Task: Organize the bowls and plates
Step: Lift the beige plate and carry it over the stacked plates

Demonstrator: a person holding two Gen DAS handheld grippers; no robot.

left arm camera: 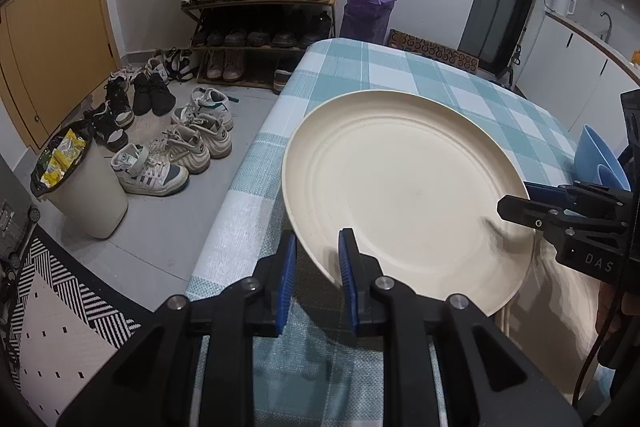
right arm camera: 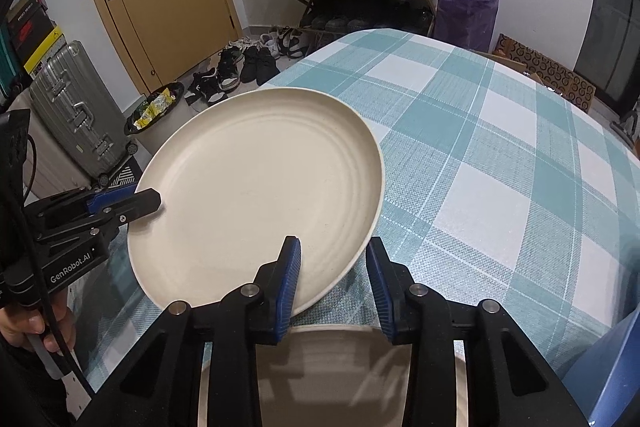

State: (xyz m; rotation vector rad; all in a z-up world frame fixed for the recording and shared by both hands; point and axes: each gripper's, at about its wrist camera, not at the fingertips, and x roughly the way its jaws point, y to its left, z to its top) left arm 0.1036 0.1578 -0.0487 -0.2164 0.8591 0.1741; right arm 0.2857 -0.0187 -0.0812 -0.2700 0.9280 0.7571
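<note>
Here, held tilted above the teal-checked worktop (right arm camera: pixel 500 155): a cream plate (right arm camera: pixel 256 187), gripped by both tools. Left gripper (left arm camera: pixel 318 269) closed on the plate's near rim, blue-padded fingers (left arm camera: pixel 347 267) pinching above and below it. Right gripper (right arm camera: pixel 334 275) likewise clamped on the opposite rim, one finger on the plate face, one under the edge. Below, a second cream plate (right arm camera: pixel 332 355) resting flat. Blue bowls (left arm camera: pixel 598 155) nested at the worktop's far right.

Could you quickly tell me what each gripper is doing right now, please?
Left gripper: shut on the cream plate, gripping its rim.
Right gripper: jaws astride the same plate's rim; whether they are pressing it cannot be told.
</note>
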